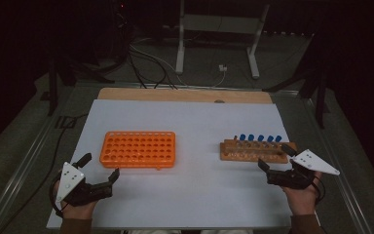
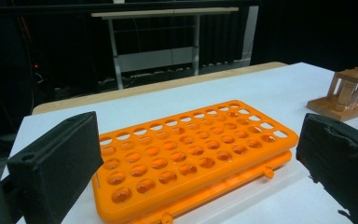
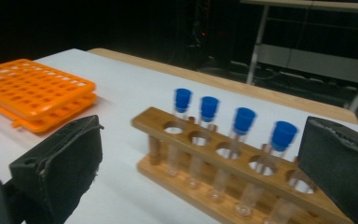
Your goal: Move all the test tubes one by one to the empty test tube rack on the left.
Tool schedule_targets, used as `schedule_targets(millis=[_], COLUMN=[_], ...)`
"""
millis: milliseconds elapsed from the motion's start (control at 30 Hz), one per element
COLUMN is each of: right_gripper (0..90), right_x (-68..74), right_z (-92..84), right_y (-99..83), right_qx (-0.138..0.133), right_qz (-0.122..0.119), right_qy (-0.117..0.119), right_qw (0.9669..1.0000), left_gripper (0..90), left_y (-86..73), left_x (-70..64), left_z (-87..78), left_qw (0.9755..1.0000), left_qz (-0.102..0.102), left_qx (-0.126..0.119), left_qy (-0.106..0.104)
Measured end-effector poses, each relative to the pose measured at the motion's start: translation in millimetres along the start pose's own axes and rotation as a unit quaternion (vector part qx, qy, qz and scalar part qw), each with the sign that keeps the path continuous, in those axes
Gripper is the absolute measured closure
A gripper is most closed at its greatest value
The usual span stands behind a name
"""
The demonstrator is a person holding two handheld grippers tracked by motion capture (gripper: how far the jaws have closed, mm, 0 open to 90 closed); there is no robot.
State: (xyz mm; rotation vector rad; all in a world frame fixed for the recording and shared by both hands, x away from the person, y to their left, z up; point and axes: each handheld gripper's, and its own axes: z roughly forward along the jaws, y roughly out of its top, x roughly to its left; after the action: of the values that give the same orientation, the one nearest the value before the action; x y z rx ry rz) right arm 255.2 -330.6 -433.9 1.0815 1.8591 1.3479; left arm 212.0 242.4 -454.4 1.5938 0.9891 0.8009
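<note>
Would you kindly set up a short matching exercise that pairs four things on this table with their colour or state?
Things:
1. Rack at the table's left
2. Rack at the table's right
3. Tube caps
4. Left gripper

Colour or state:
A. blue
B. open, holding nothing
C. orange plastic, every hole empty
D. wooden, with capped tubes standing in it

Pairs: 1-C, 2-D, 3-A, 4-B
</note>
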Motion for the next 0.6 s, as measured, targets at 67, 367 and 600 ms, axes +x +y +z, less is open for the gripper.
schedule_targets(millis=[67, 367, 600], right_gripper=[0.2, 0.2, 2.8], right_x=[-3.0, -28.2, -42.6], right_z=[1.4, 10.2, 15.9], right_y=[0.3, -0.7, -4.2], right_qx=[0.002, 0.016, 0.022], right_qz=[0.003, 0.036, 0.053], right_qy=[0.000, -0.027, -0.035], right_qw=[1.0000, 0.9988, 0.9977], left_gripper=[0.6, 0.7, 0.7], left_y=[0.0, -0.8, -1.1], left_x=[0.1, -0.3, -0.6], left_z=[0.0, 1.2, 2.0], left_qw=[1.0000, 1.0000, 1.0000], left_qz=[0.000, 0.001, 0.001], left_qx=[0.000, 0.003, 0.005], left_qy=[0.000, 0.001, 0.000])
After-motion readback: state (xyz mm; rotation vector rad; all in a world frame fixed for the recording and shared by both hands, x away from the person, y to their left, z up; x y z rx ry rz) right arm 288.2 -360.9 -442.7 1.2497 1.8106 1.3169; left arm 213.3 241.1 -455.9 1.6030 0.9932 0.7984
